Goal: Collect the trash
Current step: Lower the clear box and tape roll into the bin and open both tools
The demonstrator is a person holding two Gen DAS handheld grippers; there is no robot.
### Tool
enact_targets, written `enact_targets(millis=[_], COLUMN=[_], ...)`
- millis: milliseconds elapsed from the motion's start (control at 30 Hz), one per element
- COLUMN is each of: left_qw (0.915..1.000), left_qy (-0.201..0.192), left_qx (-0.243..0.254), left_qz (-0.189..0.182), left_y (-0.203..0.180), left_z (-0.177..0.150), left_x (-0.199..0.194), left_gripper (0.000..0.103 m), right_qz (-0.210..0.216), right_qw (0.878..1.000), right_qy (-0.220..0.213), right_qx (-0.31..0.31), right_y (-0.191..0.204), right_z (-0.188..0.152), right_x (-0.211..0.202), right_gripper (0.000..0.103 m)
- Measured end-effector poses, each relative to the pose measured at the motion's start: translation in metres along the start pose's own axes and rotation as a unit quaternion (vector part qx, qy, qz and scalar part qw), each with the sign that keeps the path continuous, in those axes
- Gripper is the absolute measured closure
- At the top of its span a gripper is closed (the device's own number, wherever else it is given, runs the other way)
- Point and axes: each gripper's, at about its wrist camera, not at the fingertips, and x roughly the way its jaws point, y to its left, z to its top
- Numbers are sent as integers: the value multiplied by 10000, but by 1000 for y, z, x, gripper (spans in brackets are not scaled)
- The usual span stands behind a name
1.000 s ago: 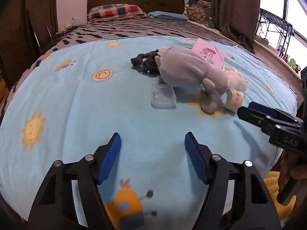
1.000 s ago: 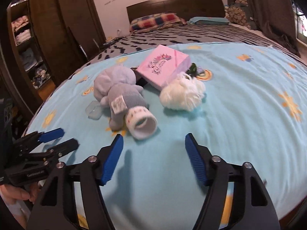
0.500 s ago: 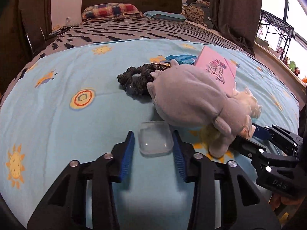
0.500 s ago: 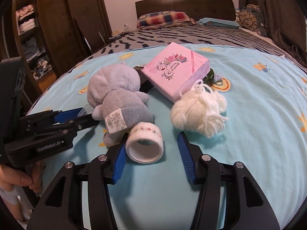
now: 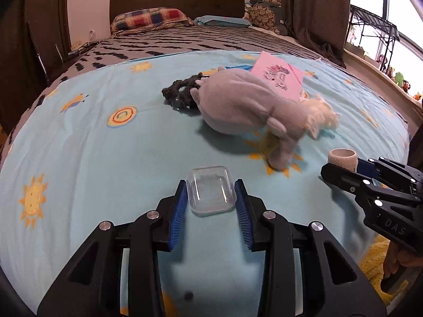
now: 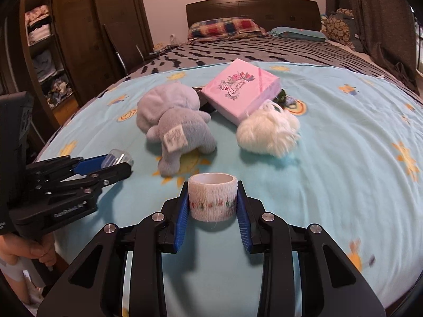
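Trash nearest: one clear plastic lid (image 5: 210, 190) clenched by the left gripper (image 5: 210, 200), one tape roll (image 6: 212, 196) clenched by the right gripper (image 6: 212, 206). Farther: one plush toy (image 6: 174, 121), one pink box (image 6: 242, 88), on the sun-print blue sheet (image 6: 343, 158); two pillows beyond.

You get bright glare from the tall window (image 5: 391, 8), soft shadows, fisheye-bent edges, and slight blur.

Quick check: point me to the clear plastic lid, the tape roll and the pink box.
clear plastic lid (image 5: 210, 190), left wrist view, middle of its flat face.
tape roll (image 6: 212, 200), right wrist view, patterned outer wall.
pink box (image 6: 242, 85), right wrist view, printed top face.
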Motion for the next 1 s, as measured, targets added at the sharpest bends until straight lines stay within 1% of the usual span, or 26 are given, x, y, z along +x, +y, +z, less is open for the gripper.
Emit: enact_targets(millis=[300, 533, 800, 1000], left_qw=[9996, 9990, 9979, 9954], left_qy=[-171, -145, -38, 329], left_qx=[-31, 90, 76, 89], left_qz=[-207, -413, -637, -900], left_y=[-21, -45, -60, -73], left_z=[-38, -76, -113, -149], left_x=[-54, -85, -100, -85], left_gripper=[69, 69, 69, 69], right_qz=[-77, -60, -22, -56], right_qw=[9998, 9998, 9989, 9974], right_qy=[-153, 2, 255, 560], right_qx=[128, 184, 394, 450], right_y=[-3, -1, -4, -4], right_z=[-27, -61, -103, -128], right_x=[-50, -73, -81, -73], right_gripper=[70, 69, 69, 69])
